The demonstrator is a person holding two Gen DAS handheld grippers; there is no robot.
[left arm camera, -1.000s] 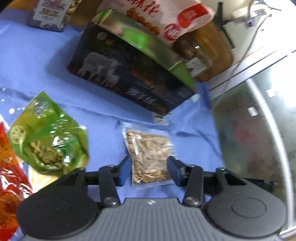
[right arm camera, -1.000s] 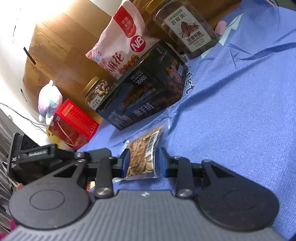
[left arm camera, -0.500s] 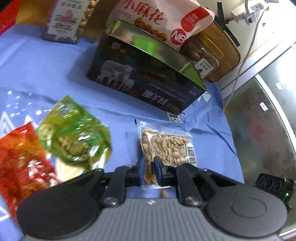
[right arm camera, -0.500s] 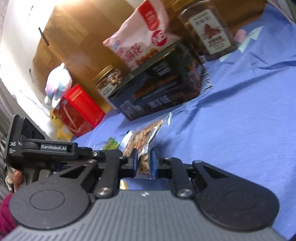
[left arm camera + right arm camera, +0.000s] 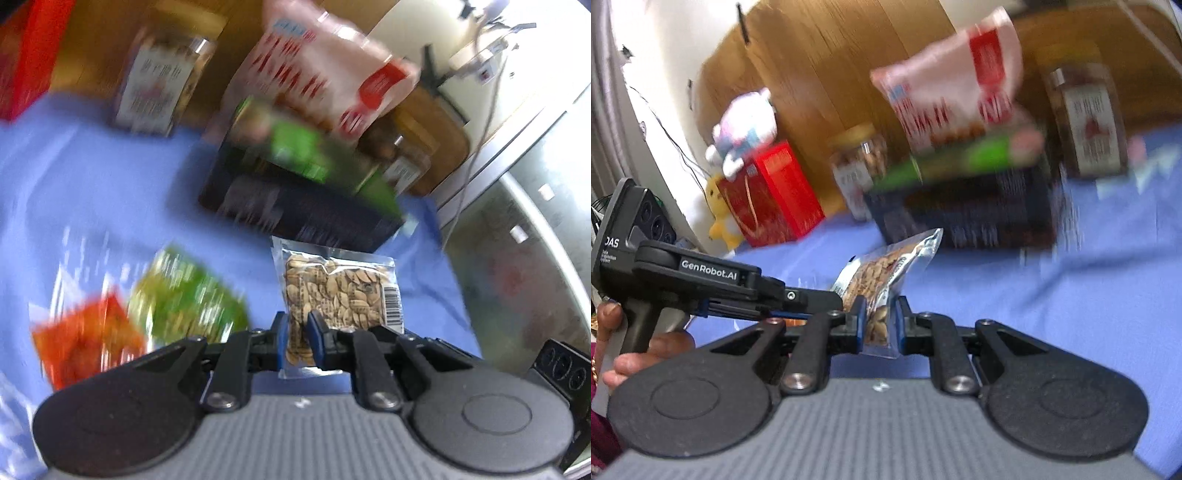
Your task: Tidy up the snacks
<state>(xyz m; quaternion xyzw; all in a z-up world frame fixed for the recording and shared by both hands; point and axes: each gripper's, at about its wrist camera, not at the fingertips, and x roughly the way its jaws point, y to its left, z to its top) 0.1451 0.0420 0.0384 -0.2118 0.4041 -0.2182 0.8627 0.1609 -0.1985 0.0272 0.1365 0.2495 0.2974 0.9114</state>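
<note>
Left wrist view, left to right: blurred red box (image 5: 22, 55) at upper left; red packet (image 5: 85, 343) and green packet (image 5: 184, 302) at lower left on blue cloth (image 5: 92, 192). Labelled jar (image 5: 159, 88) at upper centre-left. Dark box (image 5: 295, 210) with green top at centre, pink-and-white bag (image 5: 325, 74) leaning behind it. Clear seed packet (image 5: 340, 291) at lower centre, just in front of the dark box, near edge pinched between the narrowed blue pads of left gripper (image 5: 298, 341).

Right wrist view, left to right: person's hand (image 5: 639, 354) on a black handle at lower left. Plush toy (image 5: 746, 125) atop red box (image 5: 772, 195) at centre-left. Seed packet (image 5: 886, 273) at centre, tilted up off the cloth, clamped edge-on in right gripper (image 5: 881, 325), left gripper (image 5: 812, 299) meeting it from the left.
</note>
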